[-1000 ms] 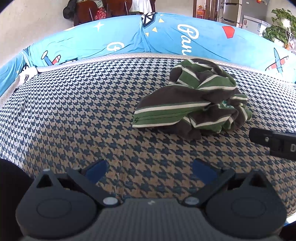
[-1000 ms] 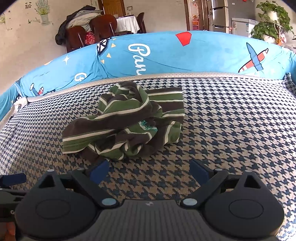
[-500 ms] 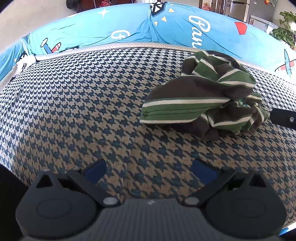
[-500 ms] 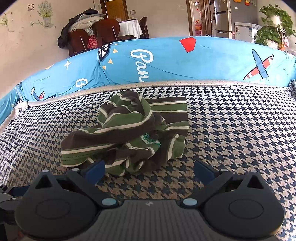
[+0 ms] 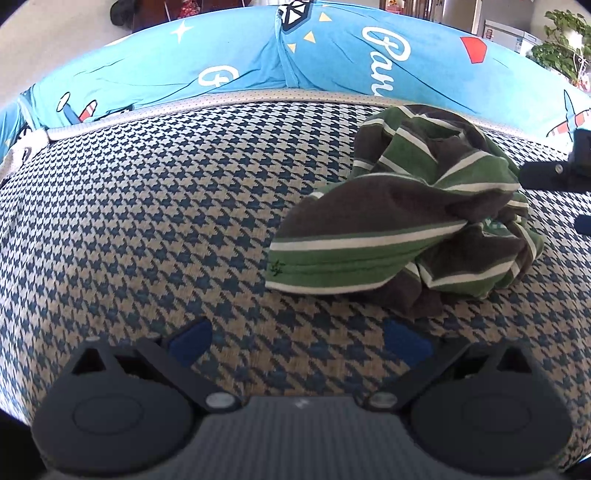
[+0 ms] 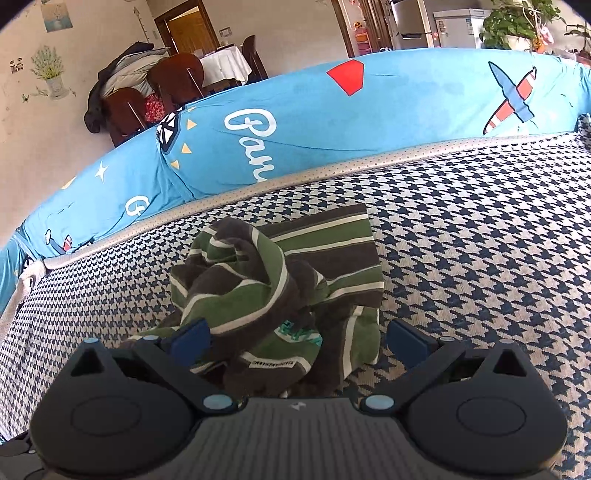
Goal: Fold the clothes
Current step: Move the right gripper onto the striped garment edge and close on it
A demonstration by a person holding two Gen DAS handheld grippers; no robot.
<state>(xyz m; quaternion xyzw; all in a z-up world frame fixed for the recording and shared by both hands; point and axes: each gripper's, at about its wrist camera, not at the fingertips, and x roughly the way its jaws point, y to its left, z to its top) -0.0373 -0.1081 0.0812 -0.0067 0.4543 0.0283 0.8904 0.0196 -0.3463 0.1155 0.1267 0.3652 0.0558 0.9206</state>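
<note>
A crumpled green, brown and white striped garment lies in a heap on the houndstooth cover, right of centre in the left wrist view. My left gripper is open just short of the heap's near left edge, with only the cover between its blue pads. In the right wrist view the same garment fills the middle, and my right gripper stands wide open with the near part of the heap between its pads, which do not press on it. The right gripper's dark body shows at the right edge of the left wrist view.
A blue cushion printed with planes and lettering runs along the back of the houndstooth cover. Behind it are wooden chairs with a dark coat, a fridge and a potted plant.
Both grippers have moved in toward the garment, which looms larger in each view. The right gripper's pads now straddle the heap's near part. The garment itself lies unchanged.
</note>
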